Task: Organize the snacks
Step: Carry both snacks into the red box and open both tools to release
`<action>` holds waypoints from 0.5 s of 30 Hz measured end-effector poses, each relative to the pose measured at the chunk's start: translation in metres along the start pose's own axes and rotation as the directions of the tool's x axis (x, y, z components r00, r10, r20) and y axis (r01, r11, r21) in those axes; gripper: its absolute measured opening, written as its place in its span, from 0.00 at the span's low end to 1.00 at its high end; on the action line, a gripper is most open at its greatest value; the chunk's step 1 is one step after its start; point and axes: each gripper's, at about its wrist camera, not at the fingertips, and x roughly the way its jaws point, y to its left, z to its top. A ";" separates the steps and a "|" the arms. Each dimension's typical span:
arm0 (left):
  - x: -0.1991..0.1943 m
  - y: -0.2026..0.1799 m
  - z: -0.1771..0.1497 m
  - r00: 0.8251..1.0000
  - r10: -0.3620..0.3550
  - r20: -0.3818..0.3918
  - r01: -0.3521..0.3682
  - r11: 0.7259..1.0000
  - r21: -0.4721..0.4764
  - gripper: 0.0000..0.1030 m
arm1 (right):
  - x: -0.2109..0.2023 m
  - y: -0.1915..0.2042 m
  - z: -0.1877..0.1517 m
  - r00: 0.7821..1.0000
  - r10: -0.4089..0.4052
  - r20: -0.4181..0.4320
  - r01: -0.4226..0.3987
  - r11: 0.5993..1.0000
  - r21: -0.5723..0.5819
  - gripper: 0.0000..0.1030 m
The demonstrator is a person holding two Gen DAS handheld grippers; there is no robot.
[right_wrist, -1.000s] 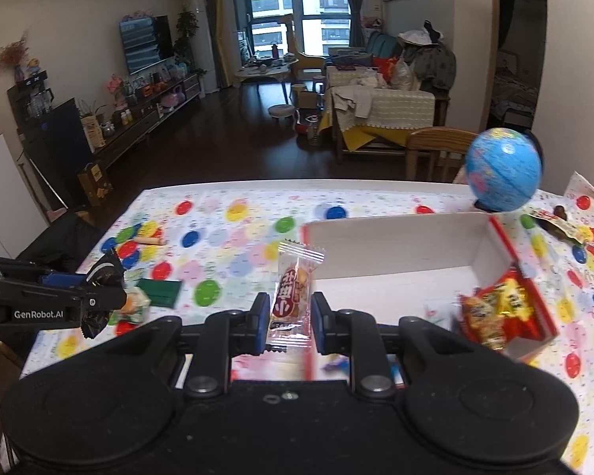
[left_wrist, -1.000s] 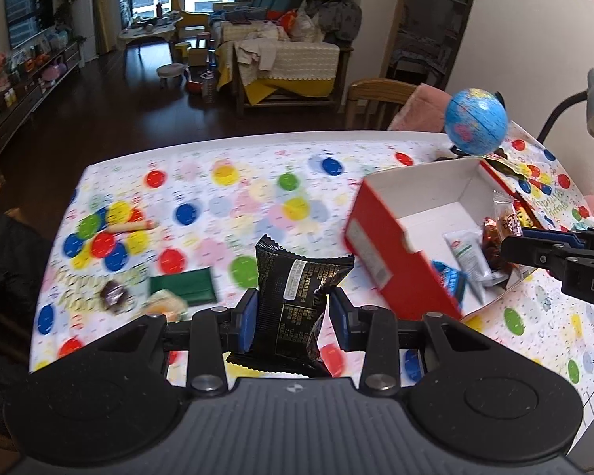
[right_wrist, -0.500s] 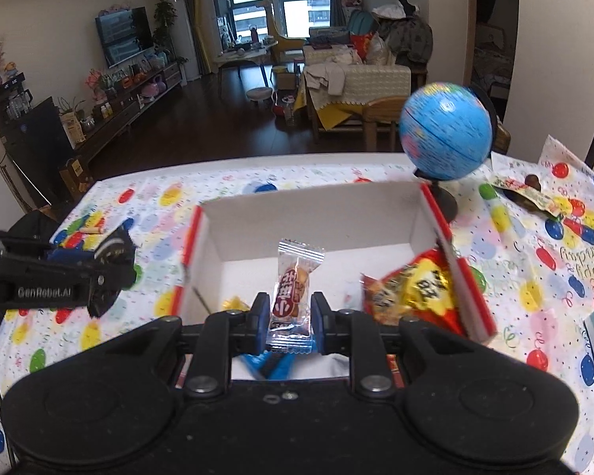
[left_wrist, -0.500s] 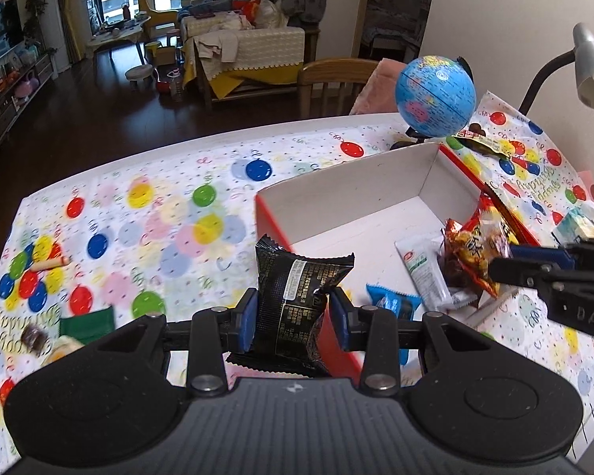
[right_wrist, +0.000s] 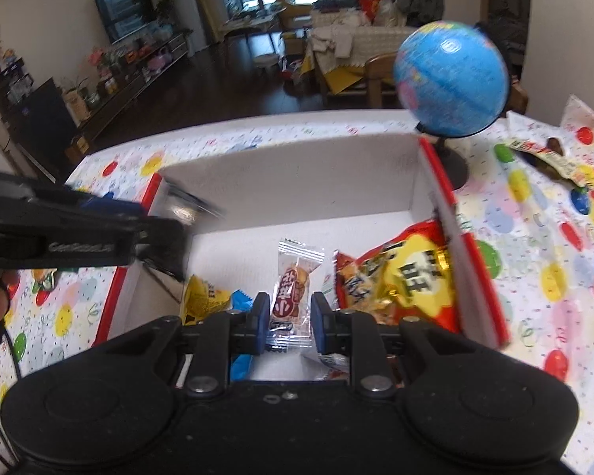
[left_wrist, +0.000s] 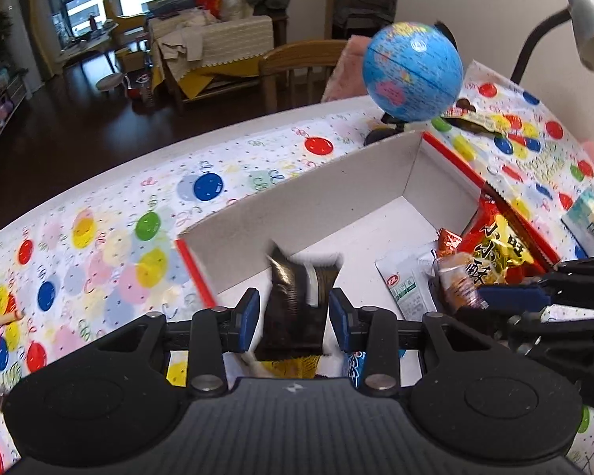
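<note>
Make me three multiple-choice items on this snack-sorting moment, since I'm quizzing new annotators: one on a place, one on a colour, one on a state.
1. Where does the globe stand?
A. inside the box
B. on the table beyond the box's far right corner
C. on the floor

2. What colour is the box outside?
A. red
B. green
C. black

3. What is the right gripper doing?
A. open and empty
B. shut on a clear-wrapped snack
C. shut on a pen

Answers:
1 B: its base sits on the tablecloth behind that corner.
2 A: red rim and side walls show.
3 B: the pads press the clear-wrapped snack above the box floor.
</note>
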 end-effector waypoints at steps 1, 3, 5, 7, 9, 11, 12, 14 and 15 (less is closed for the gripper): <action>0.005 -0.001 0.001 1.000 0.005 -0.007 -0.004 1.000 0.008 0.37 | 0.004 0.001 0.000 1.000 0.003 -0.009 -0.003 1.000 -0.008 0.19; 0.014 -0.002 0.001 1.000 0.004 -0.023 -0.004 1.000 0.013 0.37 | 0.012 0.003 -0.001 1.000 0.005 -0.029 -0.006 1.000 -0.019 0.19; 0.022 -0.002 0.001 0.999 0.006 -0.041 -0.005 1.000 0.011 0.37 | 0.021 0.004 -0.002 0.999 0.015 -0.051 -0.015 1.000 -0.013 0.20; 0.027 -0.002 -0.001 0.998 0.000 -0.056 0.000 1.000 0.009 0.37 | 0.028 0.004 -0.002 0.998 0.015 -0.067 -0.015 1.000 -0.009 0.20; 0.030 -0.003 -0.004 0.998 -0.001 -0.066 0.002 1.000 0.008 0.37 | 0.033 0.005 -0.003 0.997 0.016 -0.078 -0.017 1.000 -0.009 0.22; 0.032 -0.003 -0.006 0.997 -0.011 -0.072 0.011 1.000 0.004 0.37 | 0.036 0.003 -0.003 0.996 0.017 -0.084 -0.017 1.000 -0.006 0.23; 0.032 -0.003 -0.007 0.997 -0.013 -0.073 0.013 1.000 0.002 0.37 | 0.037 0.003 -0.004 0.996 0.015 -0.086 -0.016 1.000 -0.007 0.24; 0.032 -0.003 -0.009 0.997 -0.021 -0.073 0.021 1.000 -0.001 0.37 | 0.037 0.002 -0.003 0.996 0.017 -0.086 -0.017 1.000 -0.004 0.27; 0.031 -0.003 -0.010 0.997 -0.023 -0.070 0.023 1.000 -0.002 0.37 | 0.036 0.002 -0.003 0.996 0.018 -0.084 -0.018 1.000 -0.004 0.27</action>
